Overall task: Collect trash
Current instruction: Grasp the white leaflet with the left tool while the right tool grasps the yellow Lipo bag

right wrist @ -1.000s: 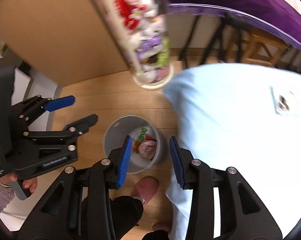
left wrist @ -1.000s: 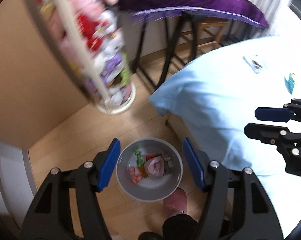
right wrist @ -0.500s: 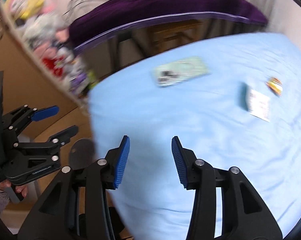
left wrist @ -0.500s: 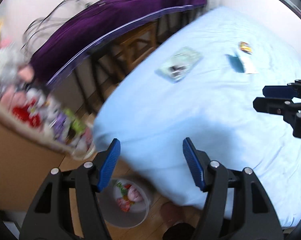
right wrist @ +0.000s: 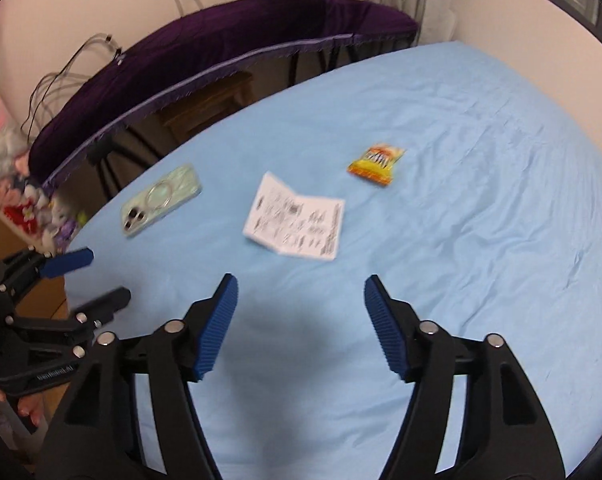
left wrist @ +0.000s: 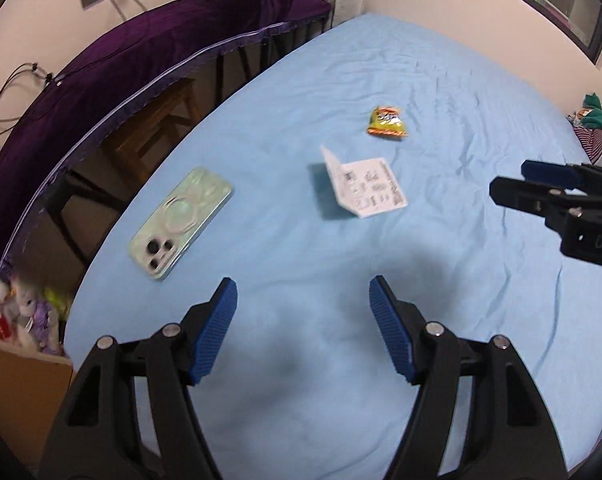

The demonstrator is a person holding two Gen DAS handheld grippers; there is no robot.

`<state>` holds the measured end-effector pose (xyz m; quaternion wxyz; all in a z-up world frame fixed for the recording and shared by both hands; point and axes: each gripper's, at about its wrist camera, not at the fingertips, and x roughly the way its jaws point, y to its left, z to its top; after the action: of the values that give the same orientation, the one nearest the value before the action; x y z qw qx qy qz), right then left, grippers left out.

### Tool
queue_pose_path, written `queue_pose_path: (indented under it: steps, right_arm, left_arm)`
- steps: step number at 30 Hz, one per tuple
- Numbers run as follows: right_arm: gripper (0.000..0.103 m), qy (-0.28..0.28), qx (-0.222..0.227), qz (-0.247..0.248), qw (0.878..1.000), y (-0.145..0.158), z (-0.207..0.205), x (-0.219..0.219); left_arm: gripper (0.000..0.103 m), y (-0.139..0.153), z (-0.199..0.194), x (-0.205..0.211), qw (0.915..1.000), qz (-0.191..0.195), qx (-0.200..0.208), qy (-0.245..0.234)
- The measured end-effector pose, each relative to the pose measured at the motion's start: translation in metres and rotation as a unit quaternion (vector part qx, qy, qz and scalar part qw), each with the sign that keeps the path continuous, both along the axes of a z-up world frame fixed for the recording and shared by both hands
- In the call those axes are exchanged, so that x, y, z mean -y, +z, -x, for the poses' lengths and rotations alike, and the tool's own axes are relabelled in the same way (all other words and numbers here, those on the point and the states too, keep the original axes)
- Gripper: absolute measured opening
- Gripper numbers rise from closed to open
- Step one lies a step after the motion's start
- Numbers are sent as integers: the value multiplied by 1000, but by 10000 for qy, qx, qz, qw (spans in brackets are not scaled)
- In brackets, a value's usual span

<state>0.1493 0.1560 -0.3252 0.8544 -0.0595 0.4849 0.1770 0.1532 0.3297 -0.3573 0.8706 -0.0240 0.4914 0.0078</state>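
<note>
Both claws left the bin; bed holds one wrapper, leaflet, phone.

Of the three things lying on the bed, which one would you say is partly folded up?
The white leaflet: one flap stands up, while the phone and snack packet lie flat.
</note>
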Motion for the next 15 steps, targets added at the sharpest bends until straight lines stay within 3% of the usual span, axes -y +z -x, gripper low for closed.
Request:
queue_pose_path:
  steps: [5, 15]
  right_arm:
    - [74, -336, 159, -117, 9992, -3, -37, 20]
    - [74, -749, 25, -212, 9970, -46, -121, 15]
  left_arm:
    - [69, -13, -43, 19, 9997, -94, 14, -241]
    - [69, -40, -125, 29, 9973, -93, -15, -733]
